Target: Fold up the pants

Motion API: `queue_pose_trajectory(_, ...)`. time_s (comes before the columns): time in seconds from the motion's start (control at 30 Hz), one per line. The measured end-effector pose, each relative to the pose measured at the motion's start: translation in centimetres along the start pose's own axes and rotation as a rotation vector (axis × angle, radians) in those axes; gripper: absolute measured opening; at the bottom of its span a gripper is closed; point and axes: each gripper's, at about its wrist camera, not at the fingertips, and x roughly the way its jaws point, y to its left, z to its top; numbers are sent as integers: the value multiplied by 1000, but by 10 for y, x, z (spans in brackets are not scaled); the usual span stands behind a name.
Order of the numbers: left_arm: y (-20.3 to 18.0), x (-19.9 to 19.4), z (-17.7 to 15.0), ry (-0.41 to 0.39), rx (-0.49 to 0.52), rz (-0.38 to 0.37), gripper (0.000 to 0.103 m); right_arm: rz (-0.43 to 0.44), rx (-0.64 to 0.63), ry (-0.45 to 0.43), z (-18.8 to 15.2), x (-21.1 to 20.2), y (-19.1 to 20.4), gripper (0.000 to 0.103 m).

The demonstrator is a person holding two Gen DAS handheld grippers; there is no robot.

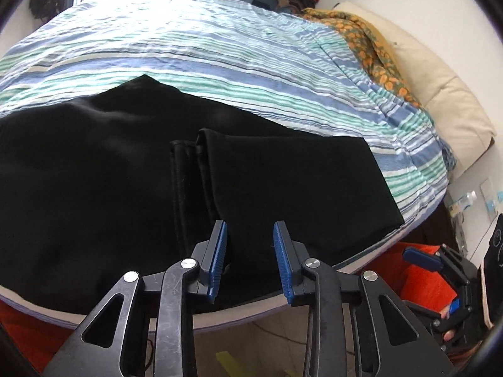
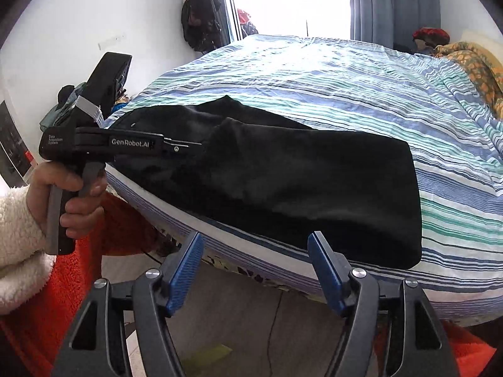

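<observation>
Both tools (image 1: 250,260) (image 2: 254,270) angled down over pants (image 2: 283,182)

The black pants (image 1: 132,169) are lying folded on the bed (image 1: 220,50), close along its near edge, their dark cloth lying over the striped blue, green and white cover. One end is lying flat and squared off, with crisp corners; the other is bunching up in soft wrinkles. Across the top, a folded layer is showing its doubled hems side by side
</observation>
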Motion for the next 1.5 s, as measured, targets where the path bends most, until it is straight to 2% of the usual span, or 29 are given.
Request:
queue_pose_trajectory(0.1,-2,8,0,22,-7,50,37,6,9,-5,-1,2,-2,69)
queue_pose_trajectory(0.13,0,9,-2,33,-22,61,43,9,16,-7,2,3,-2,69)
queue_pose_trajectory(0.23,8,11,-8,48,-40,59,43,11,27,-18,3,-1,-2,69)
queue_pose_trajectory(0.3,5,13,-9,52,-16,67,40,7,31,-28,4,-2,-2,69)
queue_pose_trajectory(0.33,3,15,-9,56,-6,73,27,4,34,-33,5,-2,-2,69)
queue_pose_trajectory(0.37,3,17,-9,60,0,94,10,-1,38,-38,6,-3,-3,69)
queue_pose_trajectory(0.43,3,14,-8,51,-2,100,3,-12,43,-53,8,-4,-4,69)
queue_pose_trajectory(0.57,8,-23,-4,-34,-10,93,2,-30,35,-106,9,-15,-4,69)
queue_pose_trajectory(0.63,19,-35,-5,-54,-16,118,2,-34,32,-116,10,-17,-5,69)
queue_pose_trajectory(0.7,29,-20,-10,-5,-22,179,1,-29,41,-104,11,-13,-7,69)
queue_pose_trajectory(0.77,34,2,-18,58,-26,192,2,-21,57,-81,11,-7,-10,69)
queue_pose_trajectory(0.83,27,8,-20,58,16,218,2,-17,61,-67,11,-3,-11,69)
queue_pose_trajectory(0.93,23,-5,-17,34,17,185,13,-21,48,-74,8,-7,-11,69)
queue_pose_trajectory(1.0,29,-18,-17,-19,-9,179,28,-30,49,-79,8,-9,-12,69)
queue_pose_trajectory(1.03,34,-25,-17,-48,-27,175,47,-30,56,-80,7,-8,-14,69)
queue_pose_trajectory(1.07,39,-28,-16,-65,-46,171,58,-30,67,-80,7,-8,-16,69)
queue_pose_trajectory(1.1,43,-27,-14,-66,-67,164,60,-29,77,-79,7,-7,-18,69)
queue_pose_trajectory(1.2,45,-9,-12,6,-93,112,60,-32,91,-74,6,-6,-21,69)
queue_pose_trajectory(1.3,36,3,-9,47,-60,96,60,-39,91,-80,6,-7,-21,69)
queue_pose_trajectory(1.33,32,6,-10,55,-39,105,59,-41,90,-83,6,-8,-21,69)
queue_pose_trajectory(1.37,28,9,-9,64,-18,130,48,-43,90,-85,6,-8,-20,69)
queue_pose_trajectory(1.43,21,19,-8,91,3,153,15,-53,90,-85,6,-7,-21,69)
queue_pose_trajectory(1.47,23,17,-7,89,-3,150,7,-62,89,-82,6,-7,-21,69)
queue_pose_trajectory(1.5,22,12,-7,81,0,145,6,-71,88,-82,7,-8,-22,69)
